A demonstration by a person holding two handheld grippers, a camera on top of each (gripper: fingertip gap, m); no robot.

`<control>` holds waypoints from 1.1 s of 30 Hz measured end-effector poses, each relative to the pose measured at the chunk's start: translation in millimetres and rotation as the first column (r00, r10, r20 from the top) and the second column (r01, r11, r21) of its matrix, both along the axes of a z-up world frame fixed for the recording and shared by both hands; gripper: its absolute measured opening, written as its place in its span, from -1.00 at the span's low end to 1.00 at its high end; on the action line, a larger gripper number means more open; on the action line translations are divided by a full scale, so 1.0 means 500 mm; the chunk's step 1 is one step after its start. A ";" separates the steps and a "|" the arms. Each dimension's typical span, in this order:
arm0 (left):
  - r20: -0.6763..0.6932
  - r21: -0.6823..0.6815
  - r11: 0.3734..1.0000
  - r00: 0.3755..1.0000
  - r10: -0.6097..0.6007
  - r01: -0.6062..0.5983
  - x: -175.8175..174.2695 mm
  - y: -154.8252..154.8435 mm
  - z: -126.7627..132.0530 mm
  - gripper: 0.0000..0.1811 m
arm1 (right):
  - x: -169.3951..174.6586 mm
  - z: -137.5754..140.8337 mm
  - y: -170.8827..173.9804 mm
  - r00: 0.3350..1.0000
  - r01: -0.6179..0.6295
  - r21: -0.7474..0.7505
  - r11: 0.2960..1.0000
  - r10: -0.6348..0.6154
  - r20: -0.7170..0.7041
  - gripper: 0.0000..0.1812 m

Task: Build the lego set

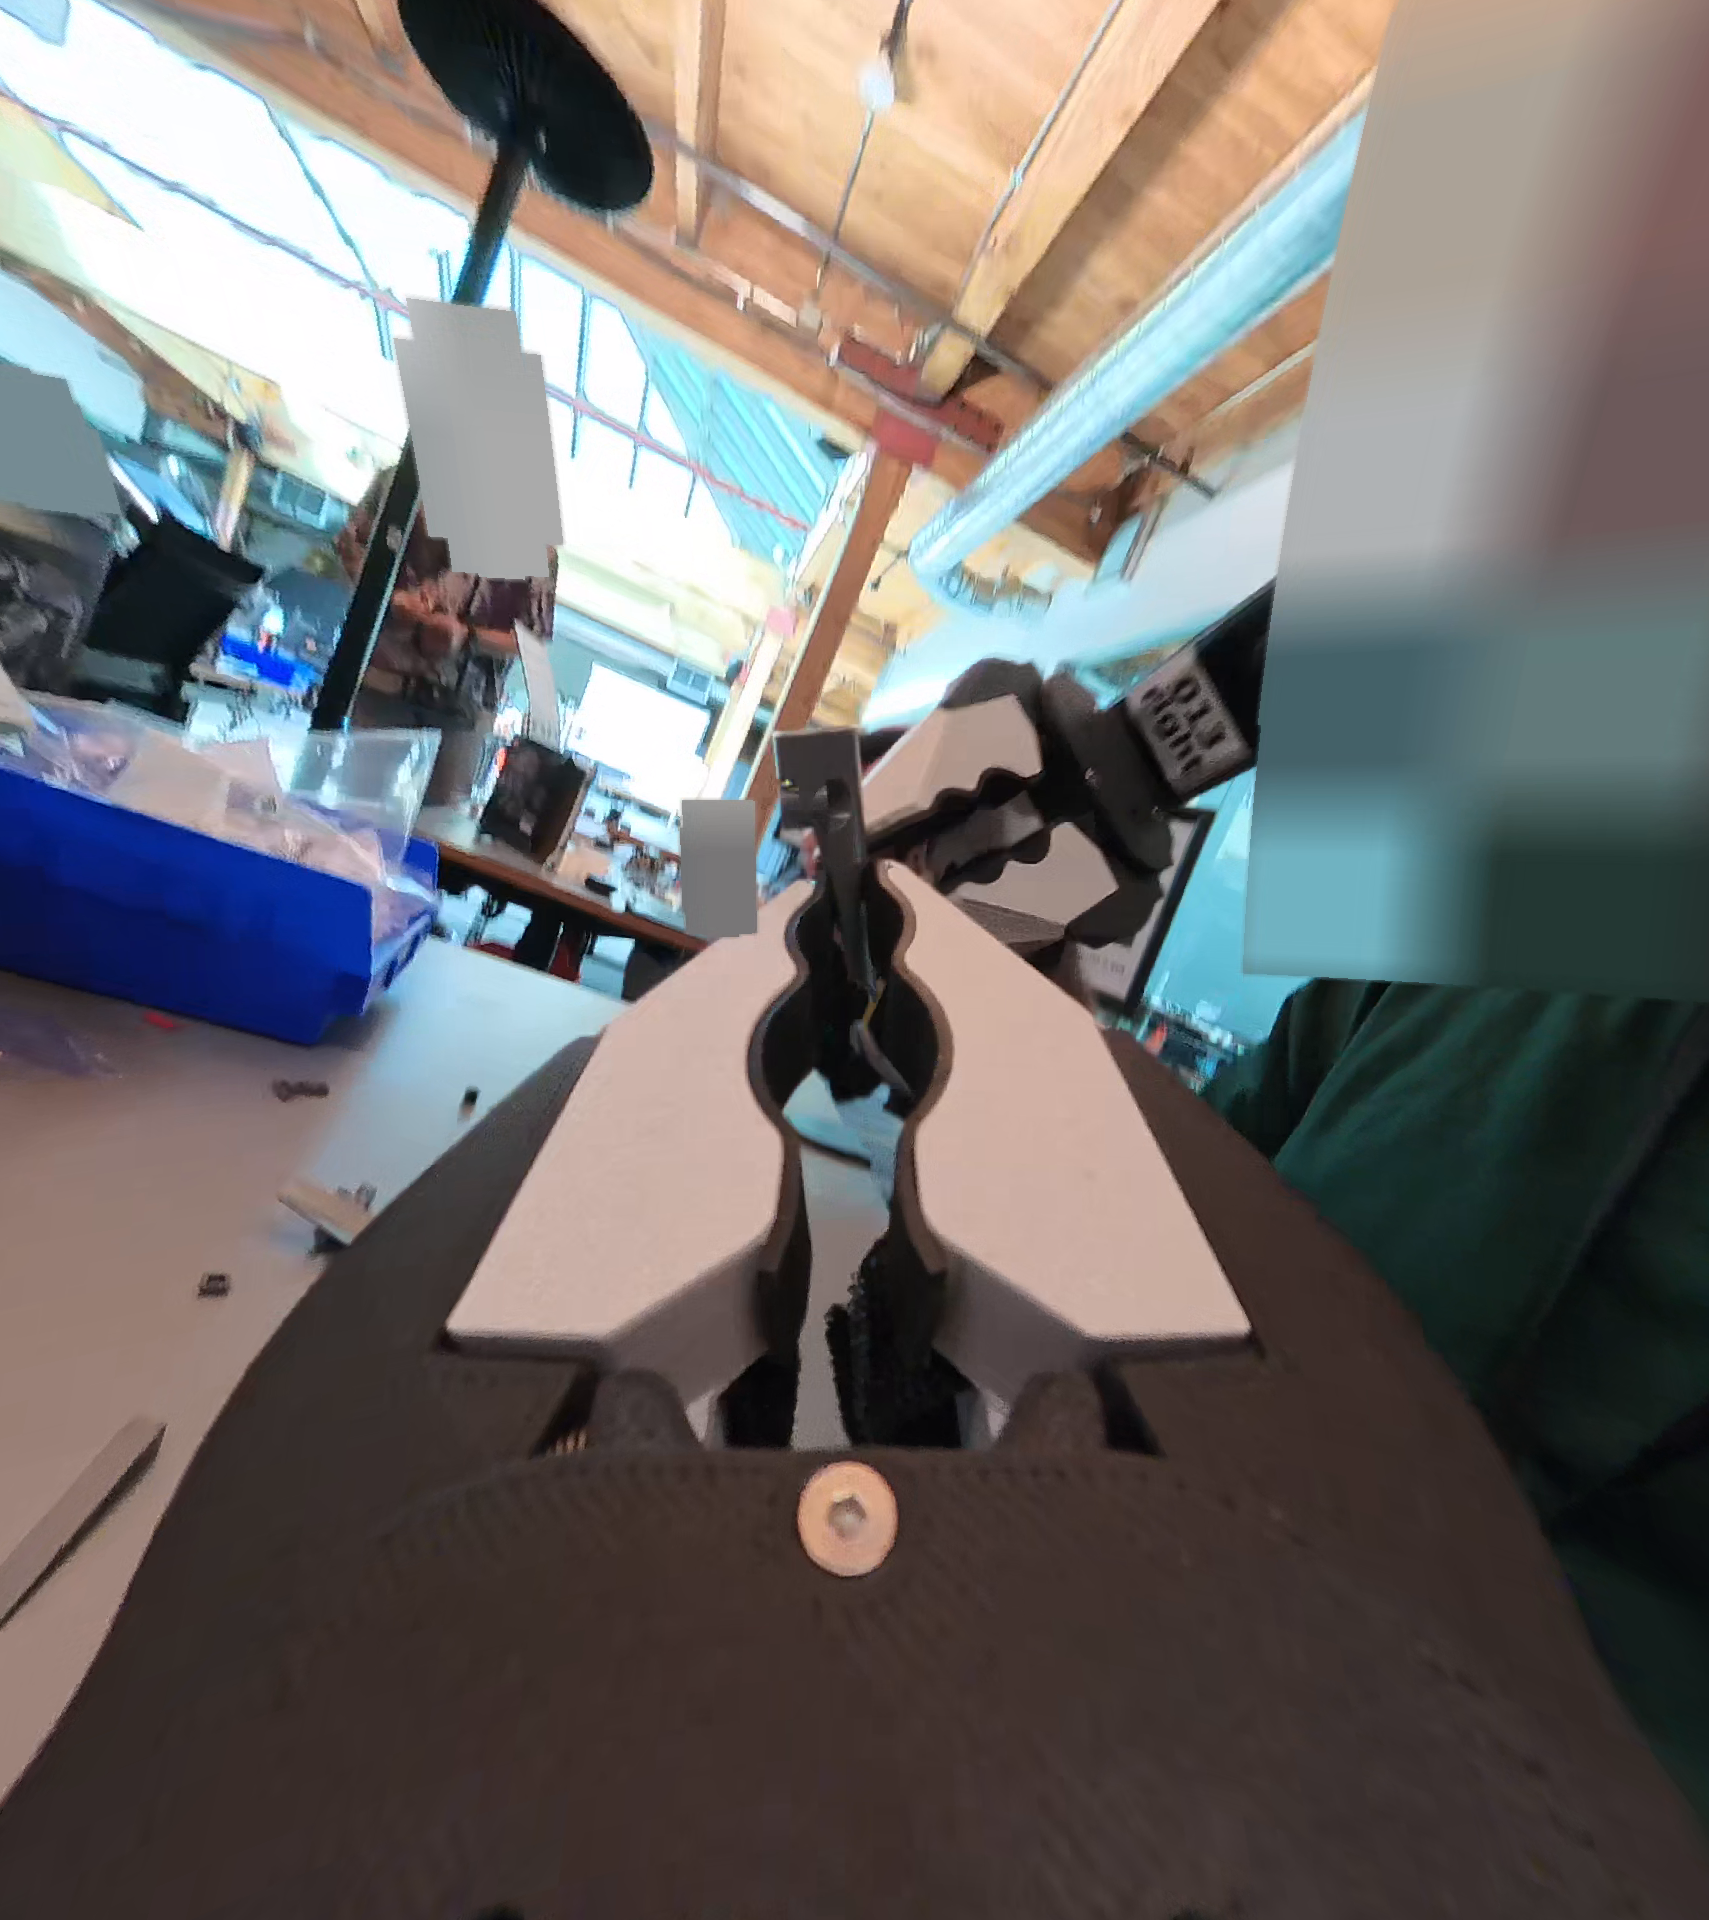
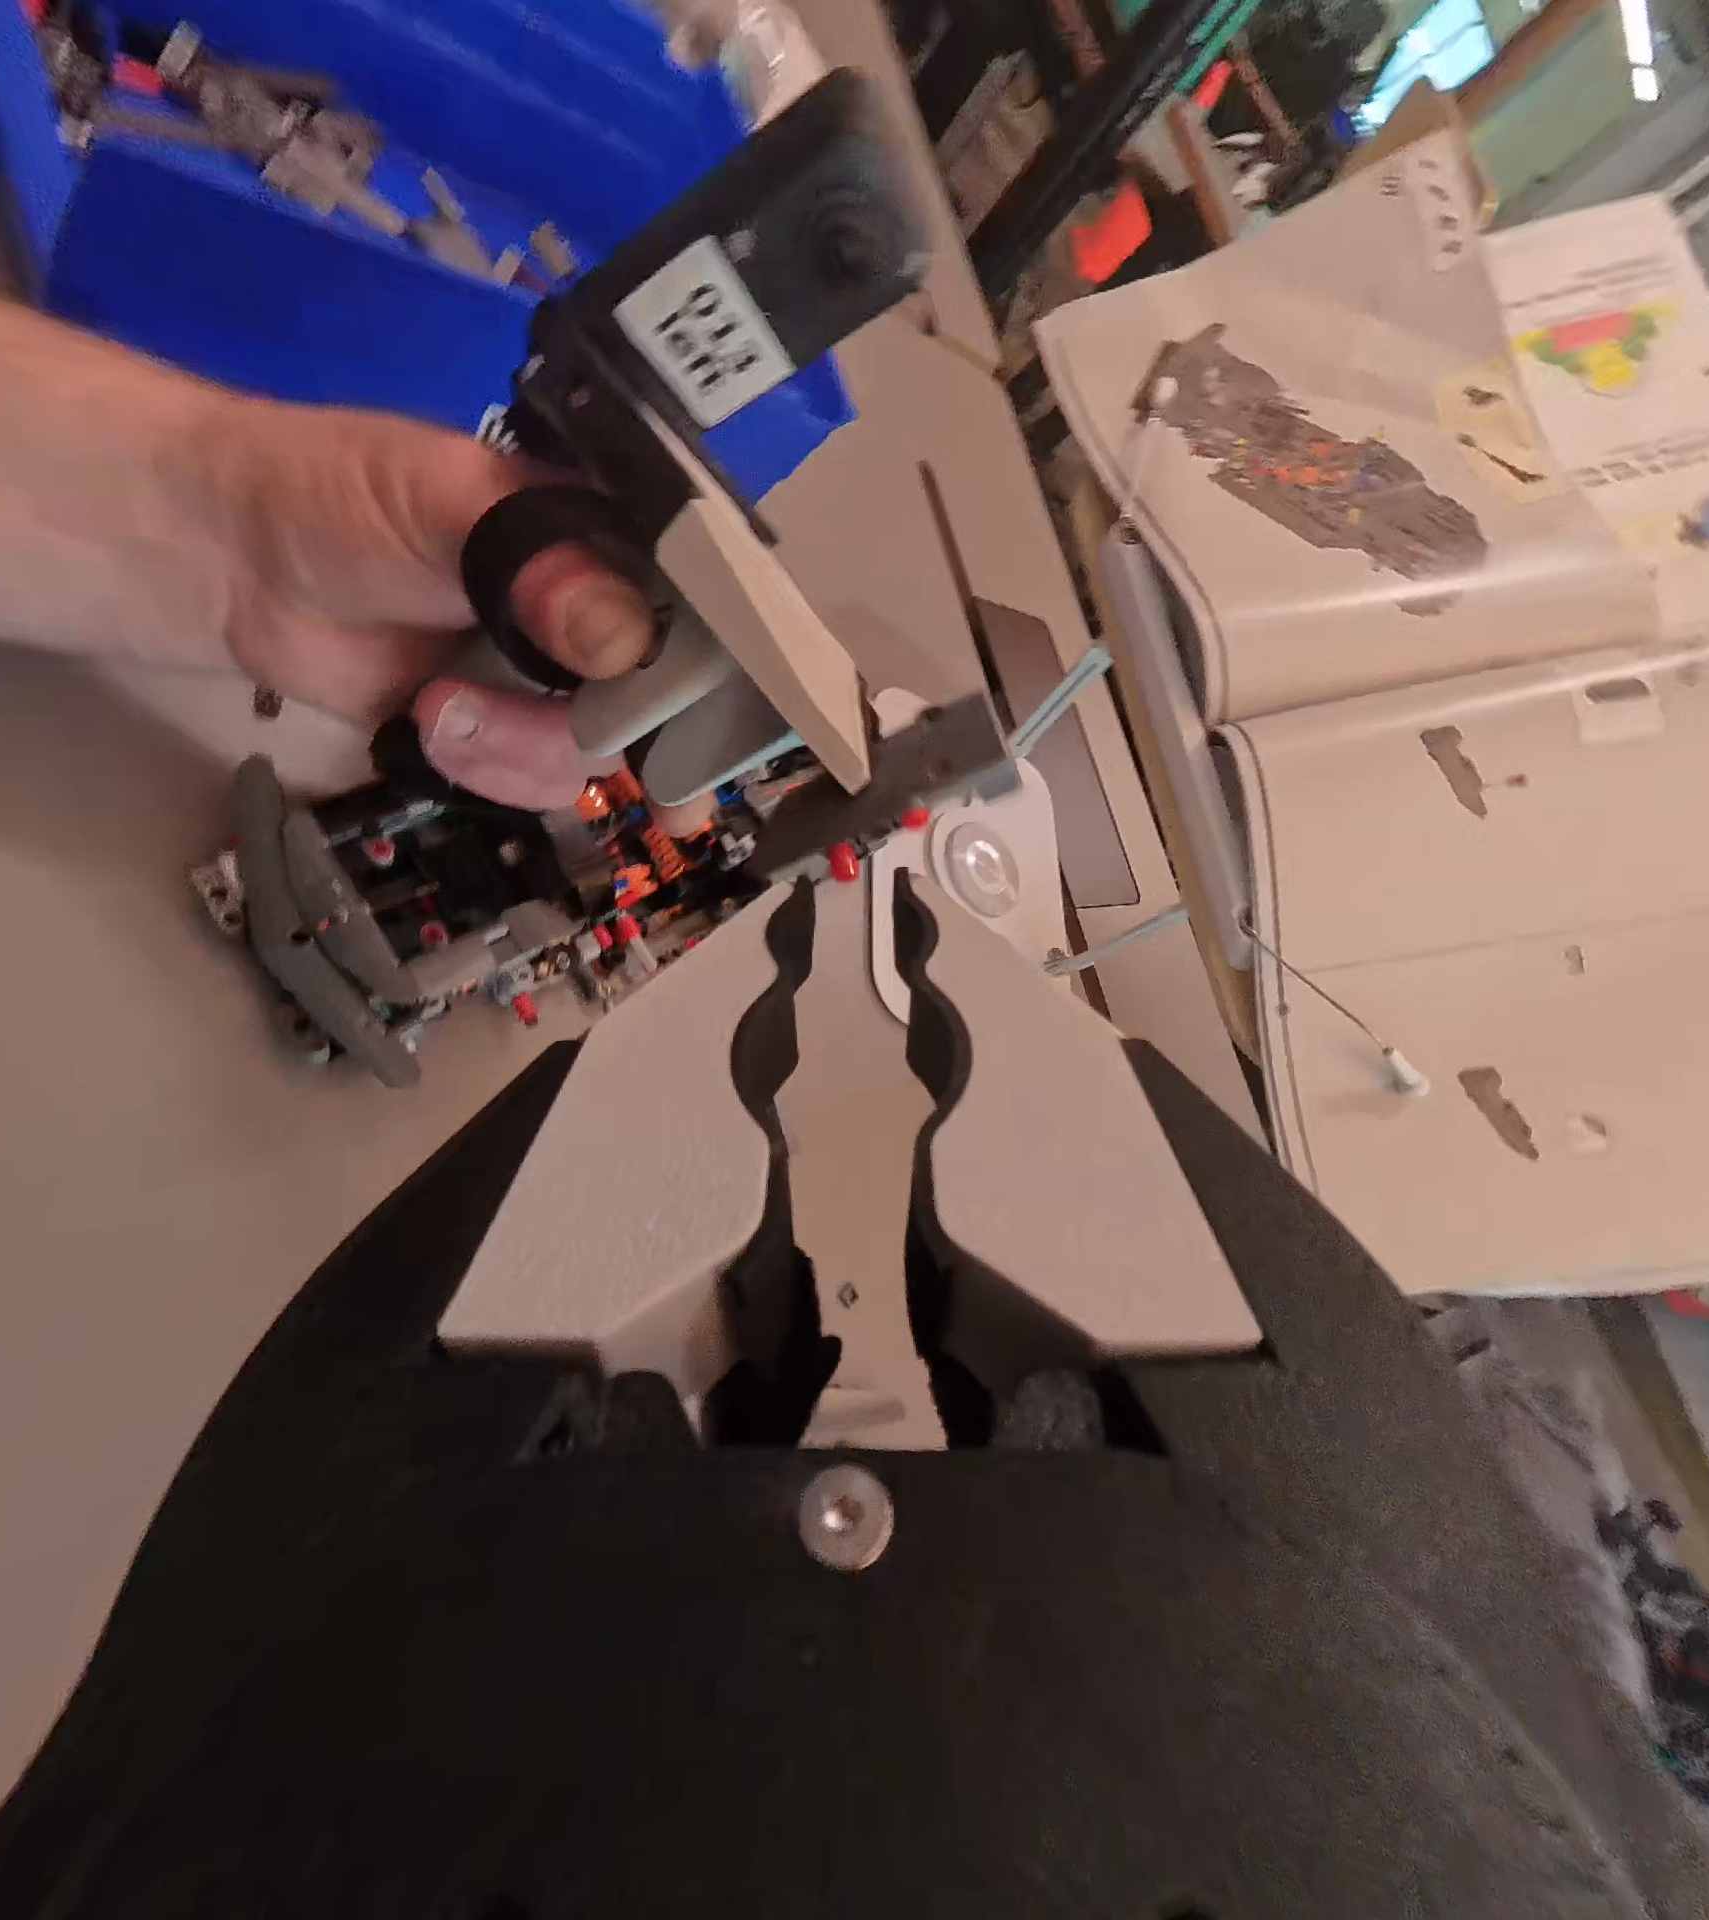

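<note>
The left claw [image 1: 845,904] is tilted upward toward the ceiling beams, its two pale fingers drawn close together and pinching a dark grey lego piece [image 1: 824,800] that sticks up past the tips. In the right wrist view that same claw [image 2: 860,774] shows from the side, gripped in a bare hand [image 2: 330,561], its tips clamping the end of the grey piece [image 2: 943,748] held above the counter [image 2: 50,1039]. The right claw [image 2: 855,904] sits just below this piece with its fingers slightly apart and nothing between them; red pegs on the piece lie right at its fingertips, though contact cannot be judged. The partly built lego model [image 2: 476,904], dark with orange and red parts, rests on the counter beneath the left hand. A blue bin [image 2: 362,239] of loose pieces stands behind it, and open instruction booklets [image 2: 1452,727] lie to the right. In the left wrist view, the right claw [image 1: 943,842] appears just beyond the held piece, and a flat grey strip [image 1: 65,1522] lies on the counter.
</note>
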State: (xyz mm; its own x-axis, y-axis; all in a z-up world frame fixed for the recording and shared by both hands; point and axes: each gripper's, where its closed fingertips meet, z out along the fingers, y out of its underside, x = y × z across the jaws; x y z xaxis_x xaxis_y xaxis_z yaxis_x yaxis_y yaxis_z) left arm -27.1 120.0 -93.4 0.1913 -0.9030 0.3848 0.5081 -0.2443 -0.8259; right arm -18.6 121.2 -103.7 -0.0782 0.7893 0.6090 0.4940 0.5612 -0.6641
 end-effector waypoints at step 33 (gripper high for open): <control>0.259 0.139 0.980 0.960 0.104 -0.143 -0.064 -0.056 0.097 -0.96 | -0.088 0.057 -0.040 0.899 0.089 -0.332 0.939 -0.219 -0.380 -0.86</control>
State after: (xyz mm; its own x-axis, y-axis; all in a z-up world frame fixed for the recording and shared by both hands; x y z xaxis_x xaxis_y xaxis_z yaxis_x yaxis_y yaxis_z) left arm -59.0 91.9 -45.0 0.2209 -0.9305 0.2920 0.7206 -0.0461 -0.6919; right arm -62.5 101.4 -75.0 0.2615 0.9195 0.2934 0.2084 0.2431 -0.9474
